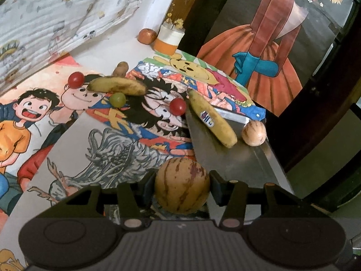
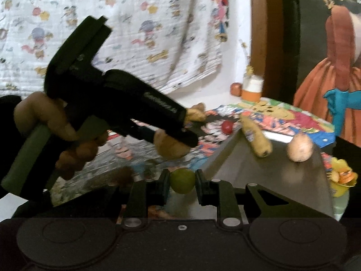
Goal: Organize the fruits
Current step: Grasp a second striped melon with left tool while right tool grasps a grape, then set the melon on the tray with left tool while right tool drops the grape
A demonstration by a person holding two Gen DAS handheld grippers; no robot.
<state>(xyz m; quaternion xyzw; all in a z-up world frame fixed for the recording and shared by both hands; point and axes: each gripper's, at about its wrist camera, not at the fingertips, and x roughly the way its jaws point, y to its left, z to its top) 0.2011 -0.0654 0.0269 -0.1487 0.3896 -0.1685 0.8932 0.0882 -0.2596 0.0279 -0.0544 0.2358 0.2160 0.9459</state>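
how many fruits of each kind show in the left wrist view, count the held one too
bananas: 2
red grapes: 2
green grape: 1
striped tan fruits: 2
brown fruit behind the banana: 1
reddish fruit by the cup: 1
total: 9

A cartoon-printed white cloth (image 2: 112,33) hangs behind the poster-covered table (image 1: 140,122).

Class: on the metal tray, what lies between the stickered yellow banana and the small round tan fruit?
Nothing: bare metal tray separates banana and fruit, in both wrist views.
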